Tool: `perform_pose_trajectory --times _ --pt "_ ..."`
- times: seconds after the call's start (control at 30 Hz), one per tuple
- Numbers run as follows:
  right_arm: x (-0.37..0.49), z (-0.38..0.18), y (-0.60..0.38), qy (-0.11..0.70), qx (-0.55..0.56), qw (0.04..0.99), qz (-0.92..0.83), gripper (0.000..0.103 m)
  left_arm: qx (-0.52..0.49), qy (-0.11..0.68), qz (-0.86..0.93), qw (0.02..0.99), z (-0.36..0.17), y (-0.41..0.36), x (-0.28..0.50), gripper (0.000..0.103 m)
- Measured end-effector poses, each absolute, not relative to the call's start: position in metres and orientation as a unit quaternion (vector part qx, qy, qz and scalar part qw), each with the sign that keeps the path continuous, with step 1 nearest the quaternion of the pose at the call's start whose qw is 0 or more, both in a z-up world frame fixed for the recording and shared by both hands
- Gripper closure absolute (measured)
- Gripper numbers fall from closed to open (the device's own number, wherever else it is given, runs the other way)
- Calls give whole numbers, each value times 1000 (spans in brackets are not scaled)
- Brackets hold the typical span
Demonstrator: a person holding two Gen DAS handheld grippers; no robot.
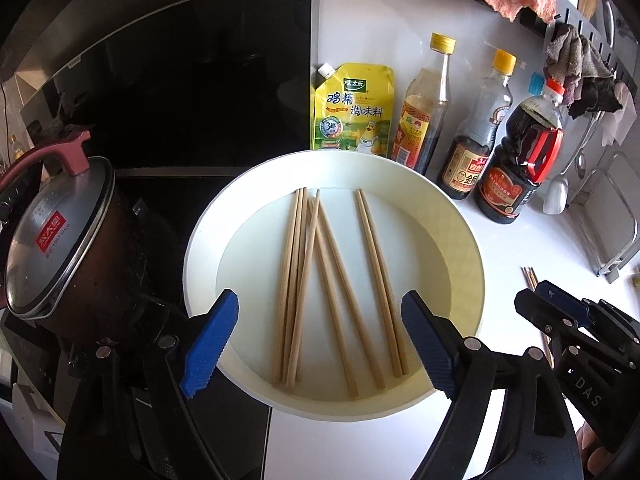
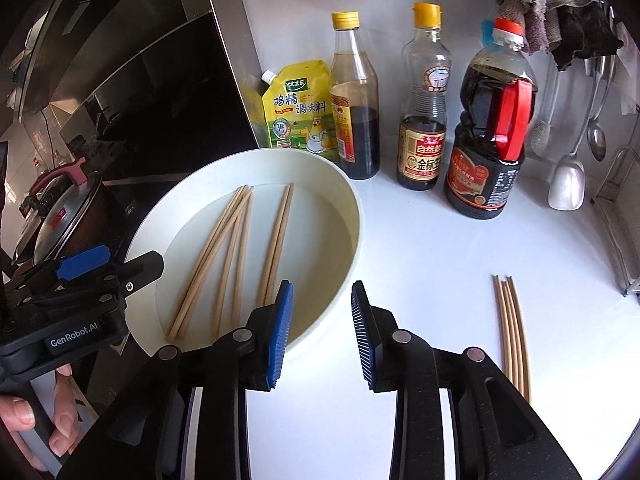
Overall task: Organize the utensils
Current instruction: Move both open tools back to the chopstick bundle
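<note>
While both grippers hang over the counter with nothing in them, the sorting looks partly done; the left gripper is spread wide, straight over the near rim of the white basin, and the loose chopsticks lie directly ahead between its fingers, long axes running away from it, roughly in line with its reach, some crossing; the right gripper, also released, hovers over the basin's near right rim, so those sticks sit ahead and to its left, while a neat bundle of chopsticks lies on the counter just to its right, also pointing away; I judge the left nearer the next stick, though the jaws would close along the stick unless turned.
</note>
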State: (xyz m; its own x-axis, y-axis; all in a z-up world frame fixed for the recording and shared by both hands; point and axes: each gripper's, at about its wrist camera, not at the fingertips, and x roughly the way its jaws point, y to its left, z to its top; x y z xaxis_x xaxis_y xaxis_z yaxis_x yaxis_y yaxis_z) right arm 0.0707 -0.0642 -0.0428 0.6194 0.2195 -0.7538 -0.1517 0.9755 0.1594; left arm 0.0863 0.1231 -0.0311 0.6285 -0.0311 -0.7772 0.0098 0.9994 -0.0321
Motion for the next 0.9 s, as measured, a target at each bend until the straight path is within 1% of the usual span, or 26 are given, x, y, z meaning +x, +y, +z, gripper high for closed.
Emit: perform_pose_trajectory --times 0.07,0.4,0.7,0.9 --pt "65 -41 -75 421 42 901 99 66 -14 429 -12 903 -28 117 81 19" --pt "32 -41 -133 412 38 907 76 58 -17 428 -23 903 -26 76 62 18" --pt "11 -53 -189 423 45 904 44 54 -14 437 -50 898 -36 27 49 17" --pt "2 -72 -227 435 53 899 20 51 -8 442 -66 895 -47 -8 41 15"
